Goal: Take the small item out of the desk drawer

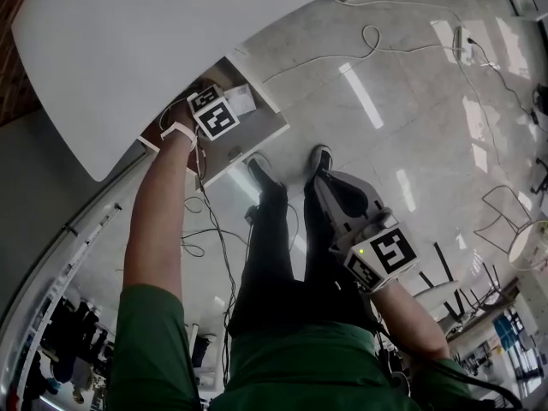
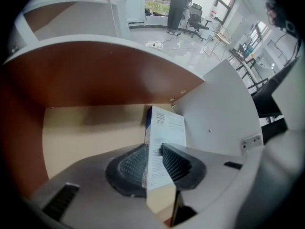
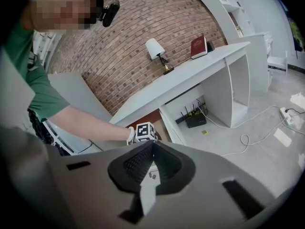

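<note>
A small white printed box stands on its edge in the open desk drawer. My left gripper points down into the drawer and is shut on it, one ribbed pad pressed on each broad face. The head view shows that gripper under its marker cube in the drawer, with the box beside it. My right gripper hangs over the floor above the person's legs, away from the drawer. In the right gripper view its fingertips meet with nothing between them.
The white desk overhangs the drawer. A lamp and a red book stand on the desk. A black router sits under the desk. Cables and a power strip lie on the floor.
</note>
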